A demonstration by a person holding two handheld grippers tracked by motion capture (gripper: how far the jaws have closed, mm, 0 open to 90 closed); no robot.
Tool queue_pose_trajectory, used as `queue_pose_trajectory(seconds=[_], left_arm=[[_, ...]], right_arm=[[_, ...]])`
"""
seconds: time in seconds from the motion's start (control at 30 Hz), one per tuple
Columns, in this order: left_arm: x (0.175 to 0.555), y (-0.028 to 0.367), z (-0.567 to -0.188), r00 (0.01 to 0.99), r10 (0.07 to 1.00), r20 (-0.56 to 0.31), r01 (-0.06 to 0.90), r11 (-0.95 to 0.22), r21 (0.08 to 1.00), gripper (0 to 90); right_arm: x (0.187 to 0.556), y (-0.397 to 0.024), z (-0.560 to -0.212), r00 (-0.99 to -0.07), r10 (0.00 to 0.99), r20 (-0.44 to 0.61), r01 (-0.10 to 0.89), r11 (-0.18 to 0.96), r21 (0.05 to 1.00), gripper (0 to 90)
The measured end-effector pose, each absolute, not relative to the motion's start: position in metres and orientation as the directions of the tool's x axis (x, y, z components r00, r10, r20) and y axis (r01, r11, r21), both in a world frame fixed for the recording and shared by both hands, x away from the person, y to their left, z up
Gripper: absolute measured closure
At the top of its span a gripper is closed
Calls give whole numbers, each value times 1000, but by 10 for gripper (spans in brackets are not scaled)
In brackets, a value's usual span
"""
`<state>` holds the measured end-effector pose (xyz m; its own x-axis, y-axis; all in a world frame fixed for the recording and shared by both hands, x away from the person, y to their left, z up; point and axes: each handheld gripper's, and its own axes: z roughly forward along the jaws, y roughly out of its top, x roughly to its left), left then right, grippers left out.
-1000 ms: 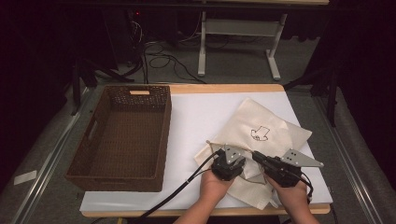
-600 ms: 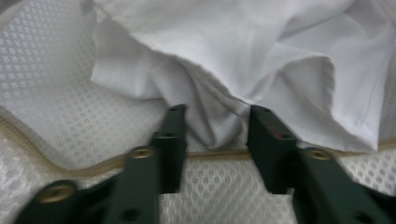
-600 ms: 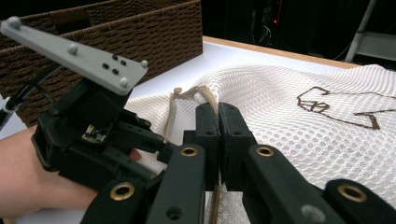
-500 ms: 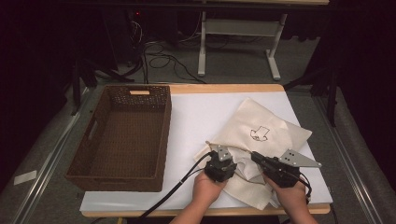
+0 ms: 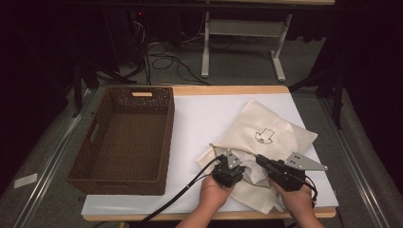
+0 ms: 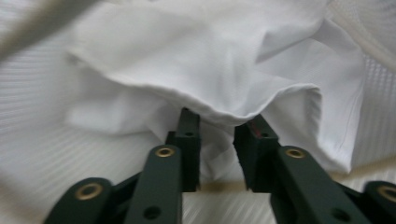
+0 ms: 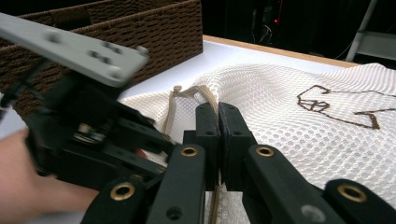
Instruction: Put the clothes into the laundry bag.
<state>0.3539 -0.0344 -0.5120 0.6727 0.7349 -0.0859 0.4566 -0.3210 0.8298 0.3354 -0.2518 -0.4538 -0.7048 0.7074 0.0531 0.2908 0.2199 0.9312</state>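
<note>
High view, desk: a desk (image 5: 199,123) with a white top fills the middle of the frame.
High view, basket: a dark woven basket (image 5: 124,137) sits at centre left, on the desk.
High view, bag: a cream mesh bag (image 5: 266,137) with a dark outline drawing lies right of centre, its near part bunched up under both tools.
High view, left gripper: the left gripper (image 5: 229,172) sits low in the frame just right of centre, on the bag's near left corner, with a black cable trailing toward the bottom edge.
High view, right gripper: the right gripper (image 5: 262,161) lies lower right, just beside the left one, pointing toward it across the bunched fabric.
Left gripper view, jaws: the jaws have just been opening a little; they stand partly apart at bottom centre with a fold of white cloth (image 6: 210,93) between and over their tips, and the pads do not visibly pinch it.
Right gripper view, jaws: the jaws at bottom centre are closed tight, clamped on the bag's beige drawstring edge (image 7: 205,95).
Right gripper view, surroundings: the left gripper (image 7: 93,126) is at left, the basket (image 7: 116,32) at upper left, and the mesh bag (image 7: 317,126) at right.
</note>
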Motion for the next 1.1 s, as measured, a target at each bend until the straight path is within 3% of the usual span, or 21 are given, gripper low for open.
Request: queue_pose_trajectory(seconds=[0.1,0.37,0.5,0.73,0.9,1.1], left_arm=[[343,-14,-507,673,735,-79,448,-321,834,596],[308,35,-494,703,710,-42,418,-364,832,536],[296,50,-496,707,704,-69,398,-315,862,522],[300,51,-494,708,700,-93,403,-291,868,512],[300,53,-494,706,703,-89,401,-293,868,502],[304,57,-498,663,748,-42,397,-303,866,465]], right_arm=[[334,-251,-454,-707,705,58,297,221,929,893],[327,-245,-458,-720,692,47,312,262,913,891],[321,-239,-465,-724,689,45,339,298,892,891],[322,-221,-487,-741,671,29,419,428,800,892],[330,-211,-505,-737,674,-42,451,537,713,894],[337,-219,-508,-697,714,-68,486,540,687,894]])
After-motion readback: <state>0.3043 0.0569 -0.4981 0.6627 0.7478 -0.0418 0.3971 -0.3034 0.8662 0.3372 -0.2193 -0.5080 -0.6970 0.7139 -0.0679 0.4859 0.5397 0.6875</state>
